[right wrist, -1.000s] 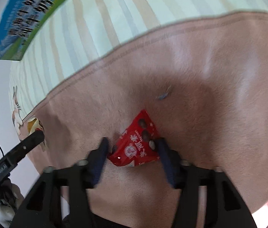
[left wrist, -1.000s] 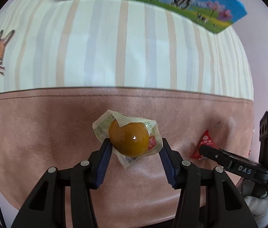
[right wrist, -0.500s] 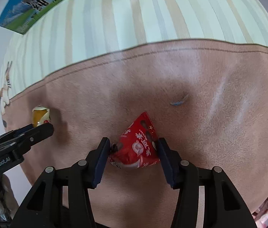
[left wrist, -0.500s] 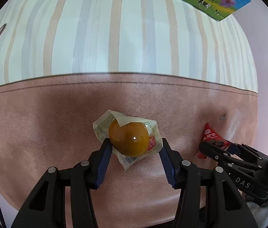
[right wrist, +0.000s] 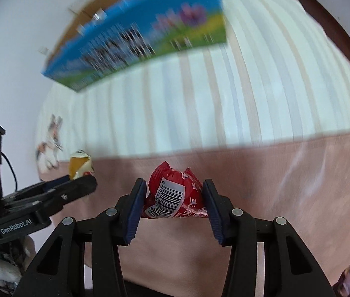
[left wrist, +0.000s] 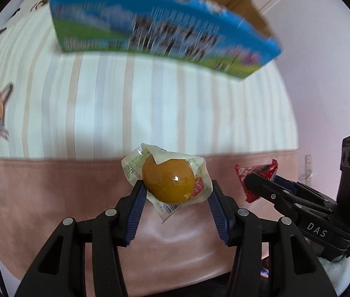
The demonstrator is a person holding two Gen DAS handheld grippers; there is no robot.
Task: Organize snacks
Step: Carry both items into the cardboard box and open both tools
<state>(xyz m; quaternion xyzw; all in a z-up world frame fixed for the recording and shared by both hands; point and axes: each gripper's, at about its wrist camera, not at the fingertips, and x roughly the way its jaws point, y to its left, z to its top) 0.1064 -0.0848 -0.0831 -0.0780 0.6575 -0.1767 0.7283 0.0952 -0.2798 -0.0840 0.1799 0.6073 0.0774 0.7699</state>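
red snack packet (right wrist: 175, 198) now clamped in right gripper (right wrist: 173, 195) jaws, lifted off bed (right wrist: 286, 173) | egg pouch (left wrist: 167, 183) pinched in left gripper (left wrist: 177, 193), also up | both clear of pink front edge, blue box (left wrist: 160, 34) at far edge probably next

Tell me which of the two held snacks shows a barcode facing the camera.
The red packet, held in the right gripper. The clear-wrapped yellow snack in the left gripper shows mostly its yellow filling.
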